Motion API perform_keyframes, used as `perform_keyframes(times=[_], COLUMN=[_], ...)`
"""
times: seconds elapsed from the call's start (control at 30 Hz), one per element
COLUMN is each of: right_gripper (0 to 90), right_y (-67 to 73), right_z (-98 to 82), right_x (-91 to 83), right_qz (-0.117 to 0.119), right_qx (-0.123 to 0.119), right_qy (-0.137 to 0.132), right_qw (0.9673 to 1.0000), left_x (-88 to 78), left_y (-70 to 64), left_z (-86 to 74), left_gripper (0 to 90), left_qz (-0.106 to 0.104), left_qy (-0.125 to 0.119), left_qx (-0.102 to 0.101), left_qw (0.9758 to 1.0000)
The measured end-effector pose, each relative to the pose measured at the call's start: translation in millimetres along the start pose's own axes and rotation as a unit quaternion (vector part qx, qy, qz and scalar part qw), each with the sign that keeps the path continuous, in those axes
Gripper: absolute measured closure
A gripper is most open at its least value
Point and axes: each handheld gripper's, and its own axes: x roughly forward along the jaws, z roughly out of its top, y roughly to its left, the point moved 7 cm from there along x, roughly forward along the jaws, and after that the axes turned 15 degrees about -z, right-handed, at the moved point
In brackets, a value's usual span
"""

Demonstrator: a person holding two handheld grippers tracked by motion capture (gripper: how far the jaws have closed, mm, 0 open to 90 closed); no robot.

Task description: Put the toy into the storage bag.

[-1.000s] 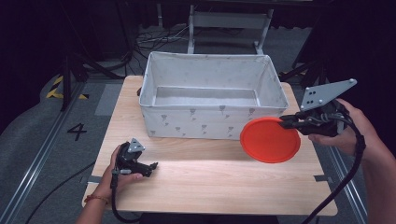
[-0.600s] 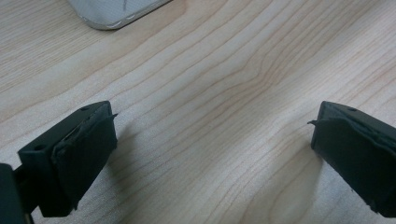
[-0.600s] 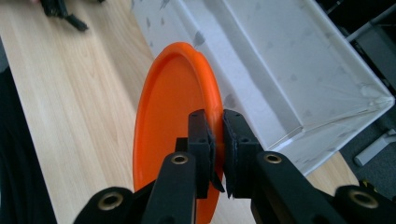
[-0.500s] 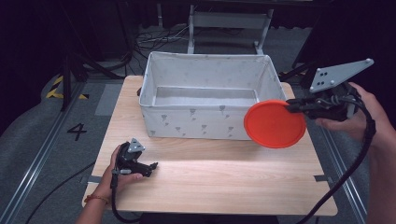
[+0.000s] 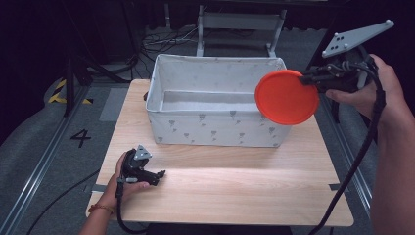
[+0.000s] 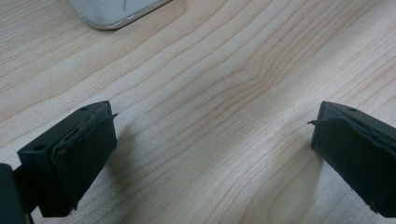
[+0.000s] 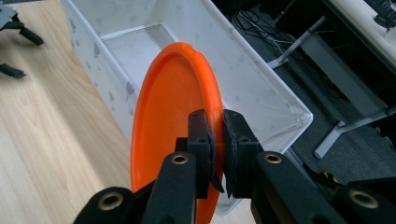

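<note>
Orange plate (image 5: 286, 97) was clamped by its rim in your right tool (image 5: 309, 78) at the bin's (image 5: 215, 122) right end; that thin edge grip risked slippage. Left tool (image 5: 159, 174) rested released near the tabletop's (image 5: 235, 191) front-left corner.

Orange plate (image 5: 286, 97) — on edge, above bin corner (image 5: 280, 66)

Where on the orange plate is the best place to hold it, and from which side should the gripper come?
Grip the thin rim of the orange plate, coming edge-on from its outer side, away from the box. The plate is flat, wide and tilted up, so only the rim fits between the jaws. The right gripper already pinches it this way.
</note>
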Motion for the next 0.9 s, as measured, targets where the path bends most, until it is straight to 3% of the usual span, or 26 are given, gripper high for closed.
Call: perform_keyframes(times=[0.27, 0.33, 0.53, 0.7, 0.9], right_gripper=[82.5, 82.5, 82.5, 82.5, 82.5], right_y=[-13.9, -18.7, -25.9, -32.2, -33.8], right_z=[21.0, 26.9, 32.7, 29.2, 25.5], right_x=[21.4, 33.4, 55.7, 79.9, 96.3], right_qz=[-0.025, -0.028, -0.053, -0.045, -0.04], right_qx=[0.018, 0.027, 0.023, 0.037, 0.039], right_qy=[-0.004, -0.001, 0.015, 0.023, 0.035], right_qw=[0.9995, 0.9992, 0.9982, 0.9981, 0.9979], left_x=[0.2, 0.2, -0.1, -0.1, -0.1], left_y=[-0.4, -0.4, -0.1, -0.1, -0.1], left_z=[-0.2, -0.1, -0.1, -0.1, -0.1], left_gripper=[0.5, 0.5, 0.5, 0.5, 0.5], left_qz=[-0.001, -0.001, -0.001, 0.0, 0.0], left_qy=[0.0, -0.001, 0.0, 0.0, 0.0], left_qx=[-0.003, -0.002, 0.0, 0.0, 0.0], left_qw=[1.0, 1.0, 1.0, 1.0, 1.0])
